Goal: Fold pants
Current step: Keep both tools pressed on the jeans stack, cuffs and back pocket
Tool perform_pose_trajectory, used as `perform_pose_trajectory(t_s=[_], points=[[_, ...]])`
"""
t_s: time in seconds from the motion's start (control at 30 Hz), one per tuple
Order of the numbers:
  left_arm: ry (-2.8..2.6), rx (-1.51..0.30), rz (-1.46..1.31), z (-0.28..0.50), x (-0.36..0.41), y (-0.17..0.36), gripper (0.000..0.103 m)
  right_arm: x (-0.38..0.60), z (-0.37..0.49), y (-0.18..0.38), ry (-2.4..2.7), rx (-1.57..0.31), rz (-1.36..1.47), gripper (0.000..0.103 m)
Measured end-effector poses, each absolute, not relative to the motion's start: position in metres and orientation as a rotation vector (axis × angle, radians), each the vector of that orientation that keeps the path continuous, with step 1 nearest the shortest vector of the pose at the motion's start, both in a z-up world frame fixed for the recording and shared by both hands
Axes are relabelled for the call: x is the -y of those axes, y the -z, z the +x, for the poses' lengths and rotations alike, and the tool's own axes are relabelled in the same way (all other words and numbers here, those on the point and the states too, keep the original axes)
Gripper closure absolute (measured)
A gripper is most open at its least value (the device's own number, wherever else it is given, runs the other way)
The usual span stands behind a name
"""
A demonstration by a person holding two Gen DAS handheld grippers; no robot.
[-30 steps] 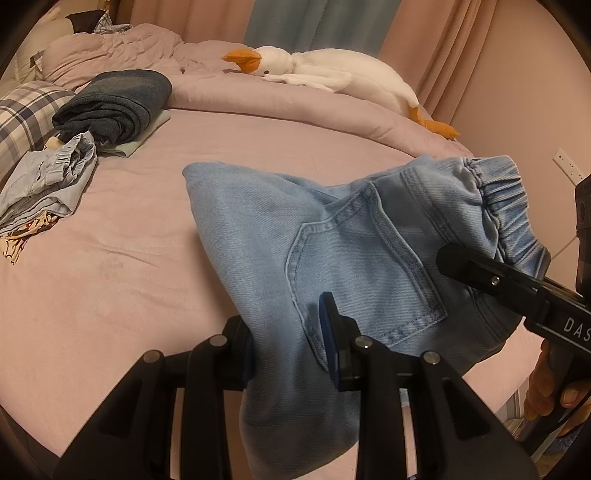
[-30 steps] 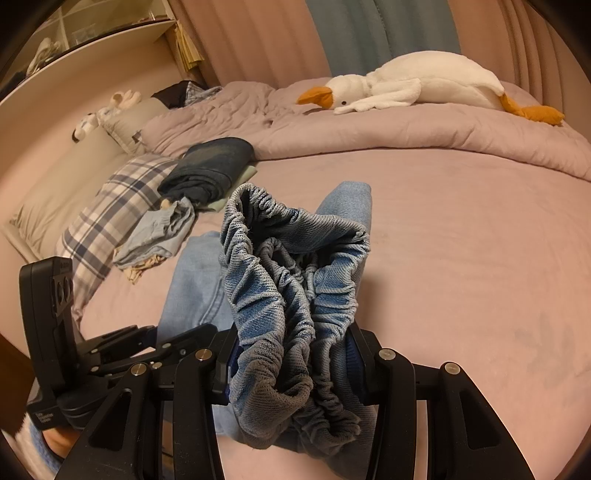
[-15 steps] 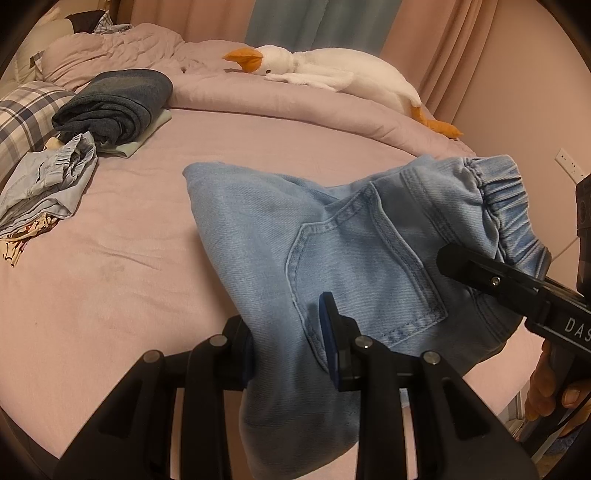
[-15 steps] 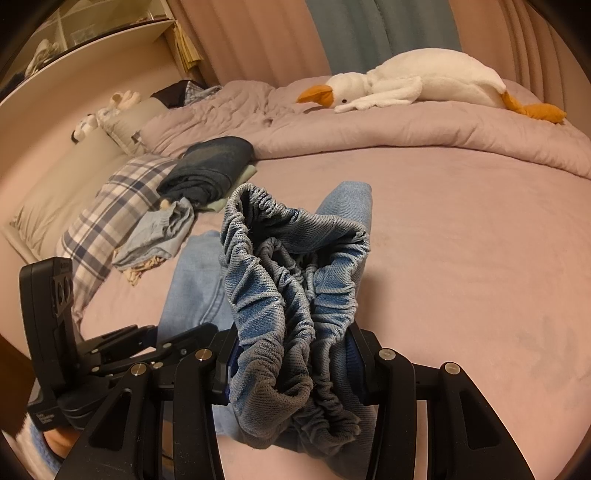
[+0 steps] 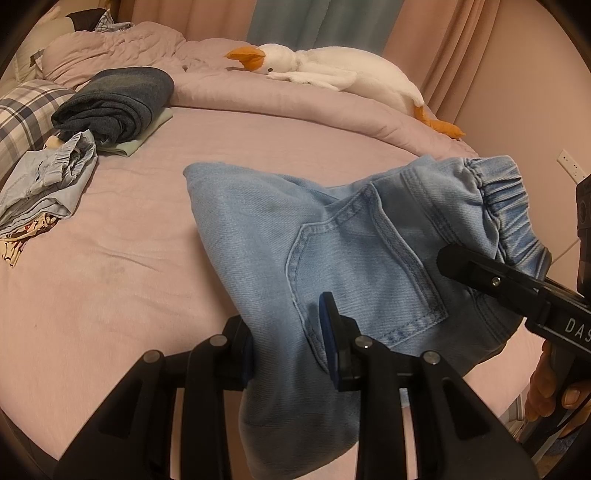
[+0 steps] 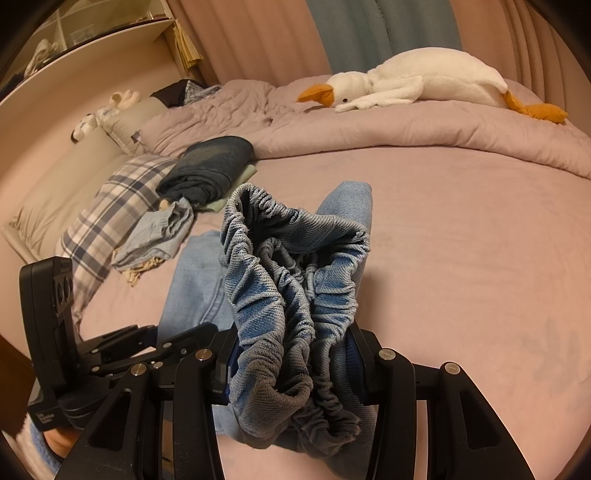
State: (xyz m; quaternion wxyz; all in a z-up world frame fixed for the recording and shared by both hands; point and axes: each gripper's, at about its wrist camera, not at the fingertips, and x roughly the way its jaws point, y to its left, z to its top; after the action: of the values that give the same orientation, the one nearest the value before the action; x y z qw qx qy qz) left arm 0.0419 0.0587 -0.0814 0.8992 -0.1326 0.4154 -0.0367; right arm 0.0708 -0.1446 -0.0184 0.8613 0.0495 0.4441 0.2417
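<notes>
The pants (image 5: 354, 251), pale blue denim, are held up off the bed (image 5: 110, 280) at its near edge, gripped at two places. The left gripper (image 5: 288, 347) has its fingers (image 5: 328, 332) pinched narrow on a fold of the cloth just below the back pocket, and the fabric hangs down past them in a loose lobe. The right gripper (image 6: 291, 365) has its fingers set wider, clamped on the bunched elastic waistband (image 6: 295, 288), which bulges up between them in thick gathers. Seen from the left wrist, that right gripper comes in from the right side with a hand (image 5: 554, 391) on its handle, its tip against the waistband end of the pants. From the right wrist, the left gripper sits low at the left, just beside the cloth.

One leg end of the pants rests flat on the pink sheet, toward the middle of the bed; the rest slopes up from there to the two grips.

Along the bed's left edge lies a plaid pillow (image 6: 110, 206), with a crumpled light blue garment (image 5: 48, 184) beside it and a folded dark garment (image 5: 114, 103) on a pale green one further back. A rolled quilt (image 5: 295, 107) runs across the far edge, and a white goose plush (image 5: 332, 70) with an orange bill lies on it. Curtains (image 6: 369, 33) hang behind.
</notes>
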Motion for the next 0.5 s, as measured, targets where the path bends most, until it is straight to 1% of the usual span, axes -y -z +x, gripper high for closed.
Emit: perform_pose_trajectory(t_s=[0.5], points=[[0.075,-0.859,-0.274,0.0434,-0.0603,0.0832,0.075,0.1416,0.0730,0.0198,-0.507,-0.933,0.105,0.055]])
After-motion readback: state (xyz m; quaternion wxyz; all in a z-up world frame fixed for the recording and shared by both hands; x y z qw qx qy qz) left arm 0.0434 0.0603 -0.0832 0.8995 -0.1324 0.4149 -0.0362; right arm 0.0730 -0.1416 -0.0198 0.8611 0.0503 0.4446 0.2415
